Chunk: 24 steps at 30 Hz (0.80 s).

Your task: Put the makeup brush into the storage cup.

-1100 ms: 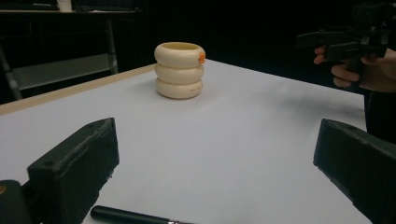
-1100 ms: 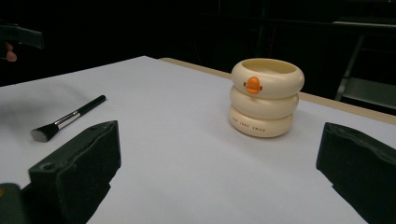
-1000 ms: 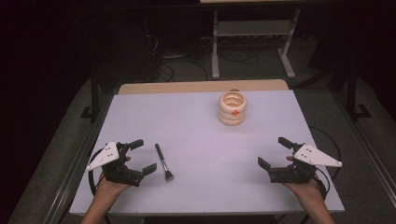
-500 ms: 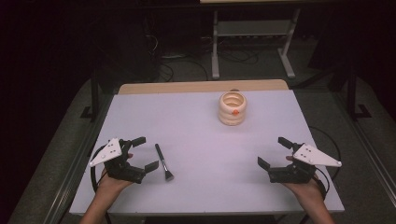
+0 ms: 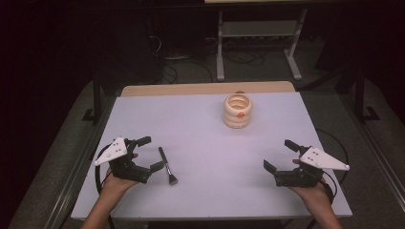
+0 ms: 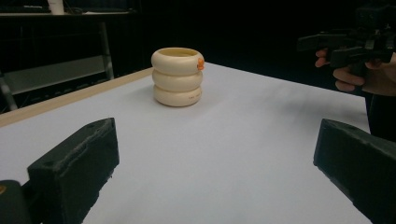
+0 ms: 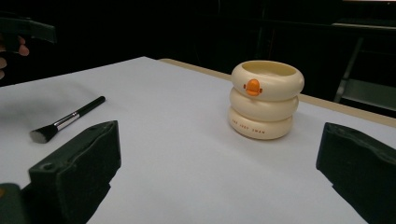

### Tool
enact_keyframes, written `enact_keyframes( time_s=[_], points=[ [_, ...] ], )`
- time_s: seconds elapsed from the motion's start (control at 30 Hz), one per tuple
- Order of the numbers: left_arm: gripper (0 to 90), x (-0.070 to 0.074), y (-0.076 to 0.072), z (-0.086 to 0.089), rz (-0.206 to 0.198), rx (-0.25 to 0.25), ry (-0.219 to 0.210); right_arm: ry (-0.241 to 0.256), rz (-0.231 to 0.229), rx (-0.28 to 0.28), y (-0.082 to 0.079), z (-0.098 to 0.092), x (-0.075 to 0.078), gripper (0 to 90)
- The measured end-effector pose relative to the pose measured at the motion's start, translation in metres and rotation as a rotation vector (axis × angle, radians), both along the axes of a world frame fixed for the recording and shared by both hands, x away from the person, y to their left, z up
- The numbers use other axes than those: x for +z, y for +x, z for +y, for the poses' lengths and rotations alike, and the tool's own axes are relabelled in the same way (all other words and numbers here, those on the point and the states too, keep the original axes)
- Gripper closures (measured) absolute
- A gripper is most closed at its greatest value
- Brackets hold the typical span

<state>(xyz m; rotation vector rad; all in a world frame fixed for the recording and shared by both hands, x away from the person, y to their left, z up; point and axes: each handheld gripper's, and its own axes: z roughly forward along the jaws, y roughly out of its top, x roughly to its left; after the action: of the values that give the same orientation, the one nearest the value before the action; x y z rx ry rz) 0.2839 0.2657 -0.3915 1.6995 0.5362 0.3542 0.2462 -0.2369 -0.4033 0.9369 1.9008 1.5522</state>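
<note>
Left gripper [image 5: 143,155] at lower left of the high view: jaws wide apart, empty. Right gripper [image 5: 282,156] at lower right: same. Brush [image 5: 167,166] lies on the white surface [image 5: 200,143] just beside the left gripper. Cream ringed holder [image 5: 237,110] stands upper centre.

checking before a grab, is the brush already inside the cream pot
No, the brush lies flat on the table beside the left gripper, far from the cream pot.
</note>
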Motion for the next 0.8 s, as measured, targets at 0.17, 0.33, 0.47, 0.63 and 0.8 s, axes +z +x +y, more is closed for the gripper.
enact_keyframes(
  time_s=[0.17,0.33,0.47,0.63,0.8],
  points=[
    [0.0,0.002,0.004,-0.003,-0.002,-0.004,-0.003,-0.003,-0.004,-0.004,0.000,-0.001,0.000,0.0],
    [0.0,0.003,0.007,-0.004,0.001,-0.009,0.008,0.001,-0.003,-0.007,0.000,-0.002,0.000,0.0],
    [0.0,0.005,0.010,-0.004,0.005,-0.013,0.011,-0.001,-0.006,-0.008,0.001,-0.002,0.000,0.0],
    [0.0,0.008,0.015,-0.004,0.008,-0.024,0.032,0.004,-0.005,-0.012,0.001,-0.003,0.000,0.0],
    [0.0,0.008,0.020,-0.006,0.024,-0.029,0.039,0.002,-0.014,-0.013,0.001,-0.004,0.000,0.0]
  ],
)
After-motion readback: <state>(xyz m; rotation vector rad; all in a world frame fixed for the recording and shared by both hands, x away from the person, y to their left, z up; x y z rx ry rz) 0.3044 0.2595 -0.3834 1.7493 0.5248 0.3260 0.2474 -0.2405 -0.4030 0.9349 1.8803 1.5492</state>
